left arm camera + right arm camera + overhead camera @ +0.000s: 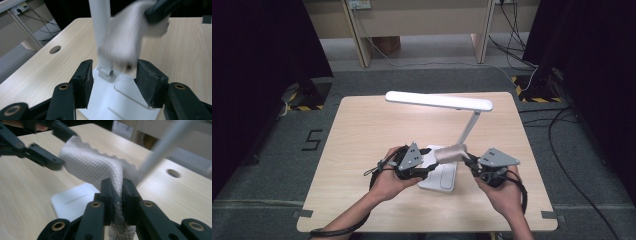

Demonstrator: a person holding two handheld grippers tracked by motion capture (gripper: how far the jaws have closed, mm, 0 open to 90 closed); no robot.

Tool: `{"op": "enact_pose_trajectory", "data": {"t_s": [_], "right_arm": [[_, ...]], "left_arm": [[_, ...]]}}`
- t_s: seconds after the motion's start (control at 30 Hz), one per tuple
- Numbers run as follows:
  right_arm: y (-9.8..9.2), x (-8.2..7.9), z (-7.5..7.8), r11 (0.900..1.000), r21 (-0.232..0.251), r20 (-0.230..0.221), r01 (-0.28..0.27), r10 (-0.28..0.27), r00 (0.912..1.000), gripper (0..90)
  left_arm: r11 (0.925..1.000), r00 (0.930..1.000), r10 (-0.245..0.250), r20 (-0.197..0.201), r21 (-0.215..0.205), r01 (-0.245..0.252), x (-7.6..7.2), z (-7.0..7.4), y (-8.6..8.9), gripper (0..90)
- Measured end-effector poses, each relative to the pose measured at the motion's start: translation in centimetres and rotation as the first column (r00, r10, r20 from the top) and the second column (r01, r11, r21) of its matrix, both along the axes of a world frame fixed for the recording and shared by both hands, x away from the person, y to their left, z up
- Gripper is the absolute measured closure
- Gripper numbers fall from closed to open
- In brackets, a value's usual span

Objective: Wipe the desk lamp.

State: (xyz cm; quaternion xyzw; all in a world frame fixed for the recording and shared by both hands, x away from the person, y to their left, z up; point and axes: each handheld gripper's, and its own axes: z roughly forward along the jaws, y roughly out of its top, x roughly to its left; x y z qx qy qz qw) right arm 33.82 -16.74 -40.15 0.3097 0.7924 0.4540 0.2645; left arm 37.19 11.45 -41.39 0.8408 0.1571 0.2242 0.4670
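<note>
Our right gripper (pixel 116 195) has its jaws pressed together on a white paper towel (pixel 97 167), the embossed sheet squeezed between the two black pads and running down below them. From that pinch the paper towel arches up and away toward the left gripper (pixel 47 147), whose dark jaw tips sit at its far edge.

In the left gripper view, our left gripper (pixel 112 80) stands spread, its pads on either side of the lamp base (pixel 105 100) with nothing pressed between them. The paper towel hangs above and ahead of those jaws as a blurred pale shape, so we cannot quite tell whether it brushes the lamp stem (pixel 100 27).

From the high view, both hands meet at the near middle of the wooden table (pixel 362 130). The paper towel bridges the two grippers just over the lamp base, beside the stem's foot. The lamp head (pixel 439 100) stretches lit and level above the table's far half.
</note>
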Motion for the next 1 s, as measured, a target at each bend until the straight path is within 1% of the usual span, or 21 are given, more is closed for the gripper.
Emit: {"op": "enact_pose_trajectory", "data": {"t_s": [0.07,0.1,0.13,0.2,0.27,0.3,0.37,0.47,0.5,0.53,0.57,0.63,0.67,0.73,0.8,1.0], "right_arm": [[-1.3,-0.4,0.4,0.999,0.013,0.02,0.036,-0.036,0.9991,81.2],[-2.0,-0.7,0.6,0.998,0.03,0.028,0.053,-0.054,0.9982,81.2],[-2.5,-0.8,1.0,0.997,0.044,0.04,0.067,-0.069,0.9968,81.2],[-3.5,-1.1,1.8,0.994,0.073,0.069,0.086,-0.091,0.9935,81.3],[-4.3,-1.3,2.7,0.99,0.093,0.098,0.11,-0.119,0.9881,81.3],[-4.6,-1.2,3.1,0.988,0.103,0.117,0.113,-0.125,0.9852,81.3],[-5.0,-1.1,3.9,0.983,0.131,0.146,0.127,-0.145,0.9786,81.3],[-5.2,-0.5,4.4,0.978,0.154,0.182,0.142,-0.17,0.9685,81.4],[-5.2,-0.4,4.6,0.976,0.164,0.186,0.146,-0.176,0.9668,81.4],[-5.2,-0.2,4.7,0.973,0.178,0.198,0.148,-0.183,0.963,81.4],[-5.2,-0.1,4.9,0.971,0.186,0.21,0.147,-0.186,0.9599,81.4],[-5.0,0.2,5.3,0.968,0.201,0.231,0.147,-0.193,0.9536,81.4],[-5.0,0.3,5.4,0.968,0.201,0.236,0.149,-0.195,0.9521,81.4],[-4.8,0.7,5.6,0.967,0.196,0.247,0.163,-0.209,0.9461,81.4],[-4.6,1.2,5.6,0.963,0.197,0.255,0.183,-0.231,0.9389,81.5],[-3.7,1.9,5.7,0.947,0.215,0.276,0.239,-0.293,0.9154,81.6]], "left_arm": [[0.9996,0.9998,0.011,-0.015,0.028,-0.01,0.3,-0.5,0.3,48.6],[0.9991,0.9994,0.022,-0.025,0.038,-0.021,0.5,-0.9,0.3,49.2],[0.9979,0.9987,0.028,-0.043,0.059,-0.025,0.8,-1.3,0.4,49.8],[0.9965,0.9977,0.027,-0.063,0.08,-0.022,1.0,-2.0,0.2,50.7],[0.9935,0.9962,0.02,-0.085,0.114,-0.01,1.2,-2.9,-0.1,51.2],[0.9917,0.9956,0.011,-0.093,0.129,0.001,1.3,-3.4,-0.3,51.5],[0.9887,0.9938,0.007,-0.111,0.15,0.009,1.6,-4.4,-0.7,52.1],[0.9869,0.9911,0.017,-0.132,0.161,0.005,1.8,-5.3,-0.9,52.7],[0.9852,0.9899,0.021,-0.14,0.171,0.004,1.9,-5.6,-0.9,52.7],[0.9855,0.9895,0.026,-0.142,0.17,-0.001,2.0,-5.8,-0.9,52.8],[0.9836,0.9888,0.025,-0.147,0.181,0.002,2.1,-6.0,-0.8,53.0],[0.9825,0.9879,0.03,-0.152,0.186,-0.002,2.2,-6.2,-0.8,53.1],[0.9822,0.9875,0.032,-0.155,0.188,-0.002,2.2,-6.3,-0.8,53.1],[0.9814,0.9874,0.032,-0.155,0.192,-0.002,2.3,-6.4,-0.9,52.9],[0.9813,0.9875,0.028,-0.155,0.192,0.002,2.3,-6.6,-1.0,52.8],[0.9799,0.9857,0.025,-0.167,0.199,0.009,2.3,-7.1,-1.1,53.0]]}}
